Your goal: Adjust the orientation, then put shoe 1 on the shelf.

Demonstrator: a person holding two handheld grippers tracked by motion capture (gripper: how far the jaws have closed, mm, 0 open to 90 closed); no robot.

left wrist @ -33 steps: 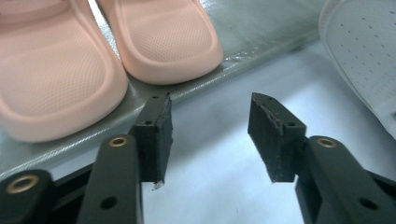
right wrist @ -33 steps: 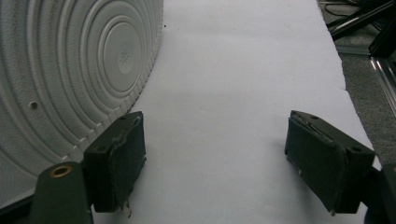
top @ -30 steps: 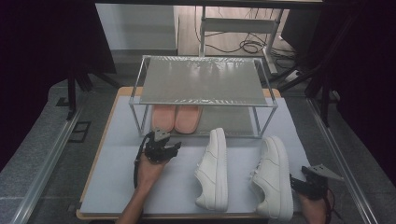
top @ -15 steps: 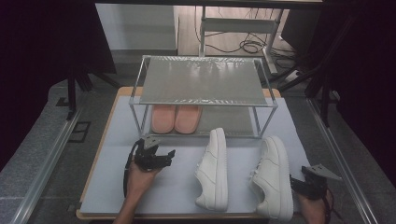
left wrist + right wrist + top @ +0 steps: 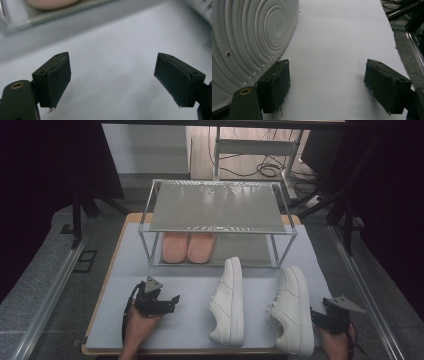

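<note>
**Slippers shelved, two white sneakers waiting on the tabletop**

With the metal shoe rack (image 5: 215, 222) as the landmark, the pair of pink slippers (image 5: 188, 247) sat on its lower shelf, toward the rack's left end. In front of the rack and left of its middle, the left gripper (image 5: 170, 301) hovered low over the bare tabletop (image 5: 115, 285). Its fingers (image 5: 56, 80) had just been opening and stood wide, with nothing between them.

In front of the rack's right half lay the two white sneakers. The left sneaker (image 5: 228, 301) lay tipped on its side, its toe close to the rack's front rail. The right sneaker (image 5: 292, 309) rested just beyond the rack's right front leg, toes pointing at the rack. The right gripper (image 5: 320, 317) waited beside that sneaker's heel; in the right gripper view its fingers (image 5: 275, 86) were wide and empty, with the ribbed sole (image 5: 249, 40) just beside the left one.

By my reading, one placement was finished and the sneakers came next. The next move called for closing a gripper on a sneaker's heel or side wall, lifting it level, and sliding it onto a free shelf.
</note>
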